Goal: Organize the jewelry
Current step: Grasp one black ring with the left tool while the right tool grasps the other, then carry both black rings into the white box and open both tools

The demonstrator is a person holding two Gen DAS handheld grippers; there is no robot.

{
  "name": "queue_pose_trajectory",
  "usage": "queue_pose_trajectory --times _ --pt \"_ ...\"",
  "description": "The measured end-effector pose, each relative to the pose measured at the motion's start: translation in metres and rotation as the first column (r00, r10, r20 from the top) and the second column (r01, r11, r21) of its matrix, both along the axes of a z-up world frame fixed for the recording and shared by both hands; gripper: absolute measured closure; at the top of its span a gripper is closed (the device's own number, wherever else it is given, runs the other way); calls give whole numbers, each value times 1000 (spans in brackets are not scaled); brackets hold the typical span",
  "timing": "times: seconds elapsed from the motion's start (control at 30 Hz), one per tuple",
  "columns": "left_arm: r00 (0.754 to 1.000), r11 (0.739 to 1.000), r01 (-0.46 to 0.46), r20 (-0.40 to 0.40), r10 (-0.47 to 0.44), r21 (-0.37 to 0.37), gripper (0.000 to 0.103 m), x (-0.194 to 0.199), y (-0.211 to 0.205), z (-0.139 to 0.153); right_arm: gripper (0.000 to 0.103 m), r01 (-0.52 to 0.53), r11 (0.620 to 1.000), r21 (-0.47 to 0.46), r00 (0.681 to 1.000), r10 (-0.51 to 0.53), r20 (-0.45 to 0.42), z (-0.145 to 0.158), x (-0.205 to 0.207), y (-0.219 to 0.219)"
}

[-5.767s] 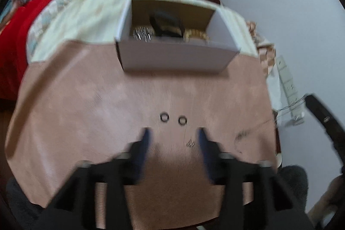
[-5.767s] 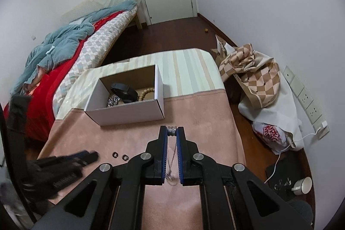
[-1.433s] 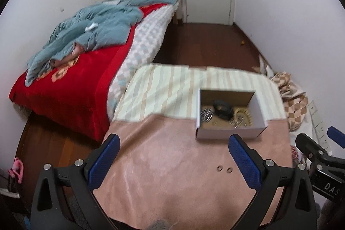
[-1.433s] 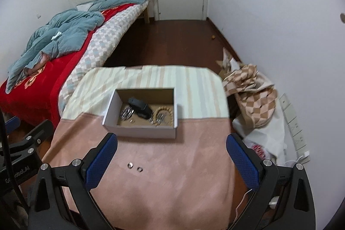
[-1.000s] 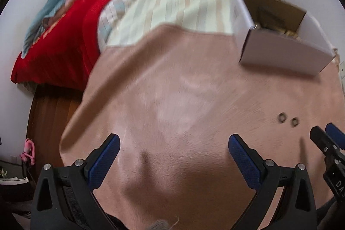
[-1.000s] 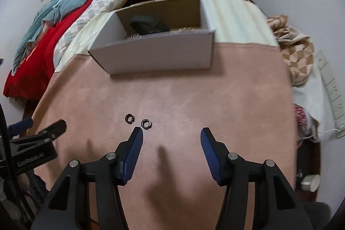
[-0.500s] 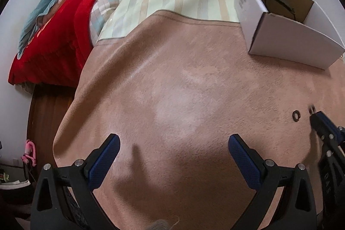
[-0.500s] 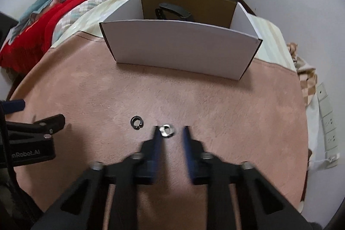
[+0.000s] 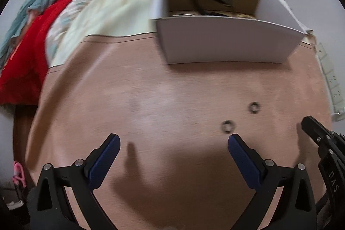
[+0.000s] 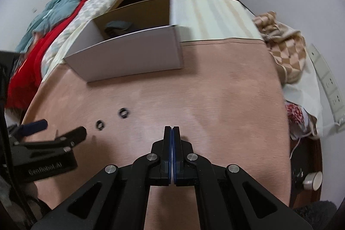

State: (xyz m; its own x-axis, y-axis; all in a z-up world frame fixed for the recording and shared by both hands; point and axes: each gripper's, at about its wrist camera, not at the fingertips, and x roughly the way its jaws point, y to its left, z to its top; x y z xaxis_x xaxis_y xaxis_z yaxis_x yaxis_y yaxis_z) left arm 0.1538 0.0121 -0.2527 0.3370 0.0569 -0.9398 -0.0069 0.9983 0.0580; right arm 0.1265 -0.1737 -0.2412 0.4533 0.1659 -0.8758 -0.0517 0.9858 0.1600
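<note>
The left gripper (image 9: 173,147) is spread, the right gripper (image 10: 172,133) pressed together empty; two rings (image 9: 228,127) (image 9: 254,107) remain on the table (image 9: 151,100) outside the partly filled box (image 9: 226,44).

White lettering reading "GenRobot.AI" is showing on the black body of the left gripper (image 10: 43,137), well to the left of the right gripper's (image 10: 172,128) closed jaws in the right wrist view. In the left wrist view, the letters "DAS" are running sideways along the black body of the right gripper (image 9: 323,143), to the right of the open jaws.
</note>
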Motion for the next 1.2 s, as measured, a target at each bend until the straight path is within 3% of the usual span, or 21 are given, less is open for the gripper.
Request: queue_pose_trajectory --times 0.07,0.13,0.17,0.27,0.3,0.33,0.53,0.7,0.77,0.93,1.2 --pt "1000 1000 18 -1 -18 -5 2 2 -8 -3 103 19 1000 -2 1000 -19 -5 -1 0 -8" --pt "999 999 35 1 -35 -12 22 3 -15 -5 103 34 999 -13 999 -34 -10 -2 1 -13" --pt "999 999 46 13 -45 -29 26 3 -18 -5 103 39 999 -14 999 -40 -12 -2 2 -15" --pt "996 995 79 47 -76 -55 66 3 -26 0 103 53 998 -19 998 -54 -19 -4 3 -21" --pt "995 995 87 54 -85 -51 86 3 -28 1 103 58 998 -19 998 -59 -19 -4 4 -22" --pt "995 995 92 53 -89 -49 93 4 -30 2 103 61 998 -19 998 -61 -20 -4 4 -24" --pt "996 996 66 65 -62 -55 93 1 -13 8 101 24 998 50 999 -22 -39 -4 10 -20" --pt "997 999 -6 77 10 -45 93 -4 25 12 81 -67 993 99 997 70 -24 -2 17 4" --pt "997 998 -39 67 42 -46 93 -5 40 10 73 -117 990 84 993 118 -4 1 20 23" --pt "995 995 -85 55 88 -51 93 -7 61 5 73 -200 980 21 980 200 11 -3 28 65" --pt "993 993 -97 55 101 -68 93 -5 72 4 75 -240 963 -126 969 246 36 -13 28 94"
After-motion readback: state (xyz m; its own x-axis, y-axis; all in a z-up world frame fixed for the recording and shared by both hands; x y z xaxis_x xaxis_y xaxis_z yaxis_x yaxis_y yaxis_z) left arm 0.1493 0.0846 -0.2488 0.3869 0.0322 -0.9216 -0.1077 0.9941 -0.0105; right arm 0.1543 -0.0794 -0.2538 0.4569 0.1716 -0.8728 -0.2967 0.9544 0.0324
